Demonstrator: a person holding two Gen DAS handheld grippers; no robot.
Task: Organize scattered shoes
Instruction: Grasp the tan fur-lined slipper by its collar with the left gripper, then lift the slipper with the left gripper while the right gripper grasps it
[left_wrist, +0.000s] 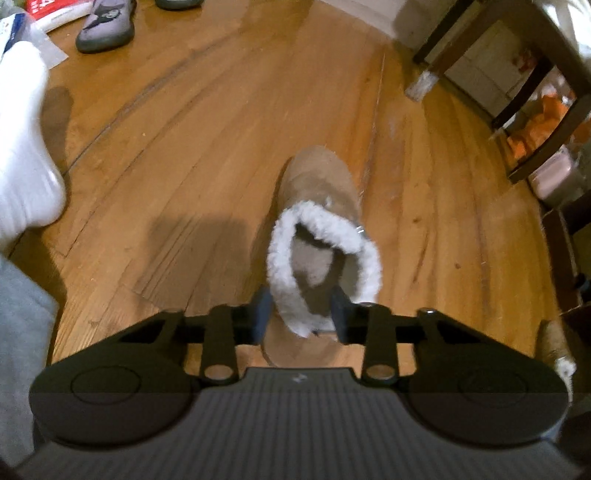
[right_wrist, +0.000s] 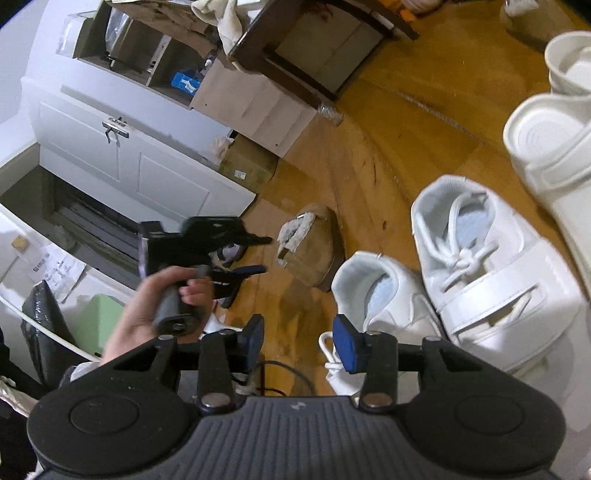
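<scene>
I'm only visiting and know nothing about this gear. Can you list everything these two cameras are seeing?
tan slipper: one, tan with white fleece, mid-floor
white sneakers: two, white, side by side near the right gripper
white slides: two, white, beyond the sneakers
grey shoes: two, grey, far floor, one cut off
cardboard box: one, brown, against the white cabinet
wooden floor: one, orange-brown
left gripper: one, black, over the slipper's heel
right gripper: one, black, open, nothing between
hand: one, holding the left gripper
socked foot: one, white sock, on the floor
</scene>
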